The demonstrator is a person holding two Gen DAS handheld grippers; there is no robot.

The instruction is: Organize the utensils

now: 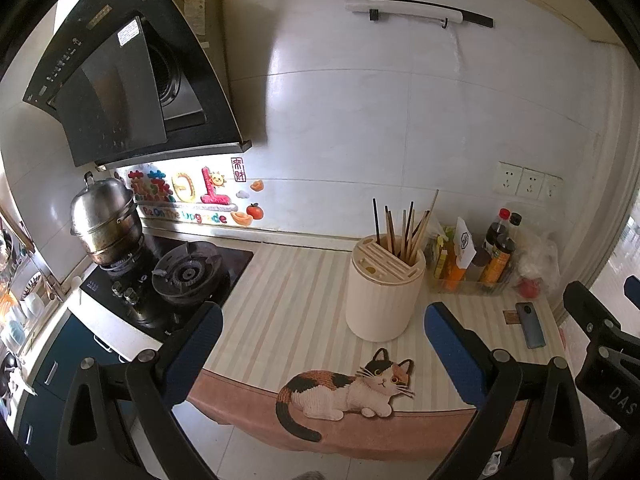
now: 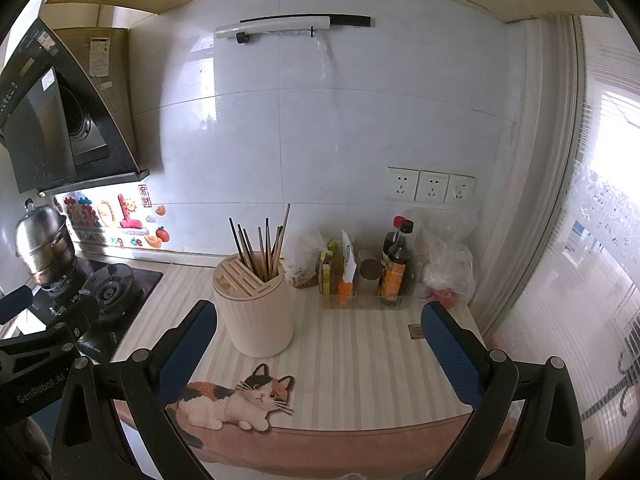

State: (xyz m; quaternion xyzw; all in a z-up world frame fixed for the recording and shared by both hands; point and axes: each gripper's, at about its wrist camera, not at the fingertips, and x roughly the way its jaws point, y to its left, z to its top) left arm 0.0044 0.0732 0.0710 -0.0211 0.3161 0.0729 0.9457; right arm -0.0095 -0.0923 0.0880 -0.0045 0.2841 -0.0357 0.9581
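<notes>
A cream round utensil holder [image 1: 382, 292] [image 2: 256, 312] stands on the striped counter mat [image 1: 288, 300] [image 2: 360, 352]. Several chopsticks [image 1: 404, 228] [image 2: 262, 246] stand upright in its slotted top. My left gripper [image 1: 324, 352] hangs open in front of the counter edge, short of the holder, with nothing between its blue pads. My right gripper [image 2: 320, 348] is also open and empty, the holder lying just beyond its left finger [image 2: 188, 344]. Each gripper shows at the edge of the other's view.
A gas hob [image 1: 176, 276] with a steel steamer pot [image 1: 106, 220] sits left, under a black range hood [image 1: 120, 80]. Sauce bottles [image 2: 396, 264] and packets in a clear tray stand at the back right, beside plastic bags [image 2: 448, 256]. A phone [image 1: 530, 324] lies on the mat's right side.
</notes>
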